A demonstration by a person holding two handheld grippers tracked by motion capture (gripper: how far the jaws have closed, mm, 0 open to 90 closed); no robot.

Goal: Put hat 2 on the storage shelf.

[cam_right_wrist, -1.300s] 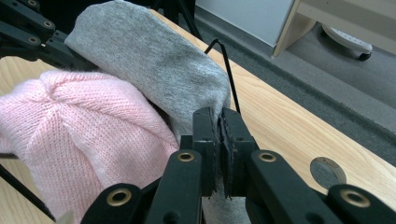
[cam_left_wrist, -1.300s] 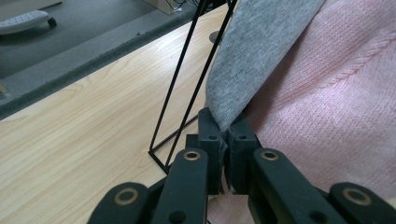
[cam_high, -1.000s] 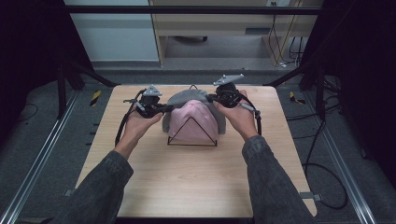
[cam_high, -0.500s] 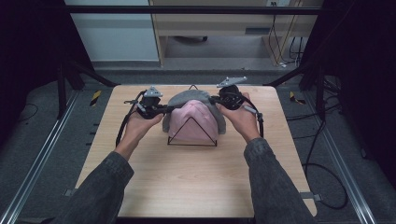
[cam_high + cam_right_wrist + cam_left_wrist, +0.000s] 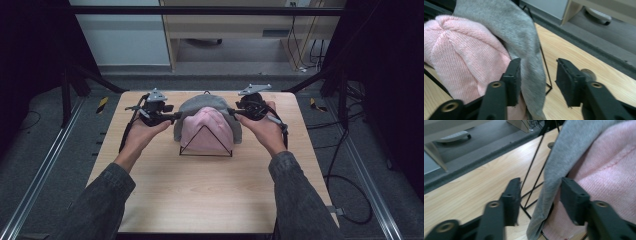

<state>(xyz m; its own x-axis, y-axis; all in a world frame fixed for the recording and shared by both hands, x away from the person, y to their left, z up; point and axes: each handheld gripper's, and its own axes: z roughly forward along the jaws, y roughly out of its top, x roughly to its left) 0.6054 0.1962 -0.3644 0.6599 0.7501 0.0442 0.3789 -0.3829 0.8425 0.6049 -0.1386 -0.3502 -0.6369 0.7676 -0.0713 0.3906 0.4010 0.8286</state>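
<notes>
A pink knit hat (image 5: 207,132) sits on a black wire stand (image 5: 206,154) at the back middle of the wooden table (image 5: 200,195). A grey hat (image 5: 197,106) lies over its top and sides. My left gripper (image 5: 175,117) is at the hats' left side and my right gripper (image 5: 232,112) at their right. Both have just been opening. In the left gripper view the grey hat's edge (image 5: 564,152) hangs loose between the parted jaws of the left gripper (image 5: 541,185), with the pink hat (image 5: 609,170) behind. The right gripper (image 5: 539,65) straddles the grey hat's edge (image 5: 506,22) beside the pink hat (image 5: 461,50), its pads apart.
Thin legs of the wire stand (image 5: 534,167) reach the table right by the jaws. Black frame poles (image 5: 75,80) flank the table's back corners. Cables (image 5: 350,190) lie on the floor at the right, and a yellow-black object (image 5: 102,104) lies on the floor at the left.
Both grippers' jaws have parted from shut to open at the grey hat's two sides. The hands and the hats have stayed where they were.
</notes>
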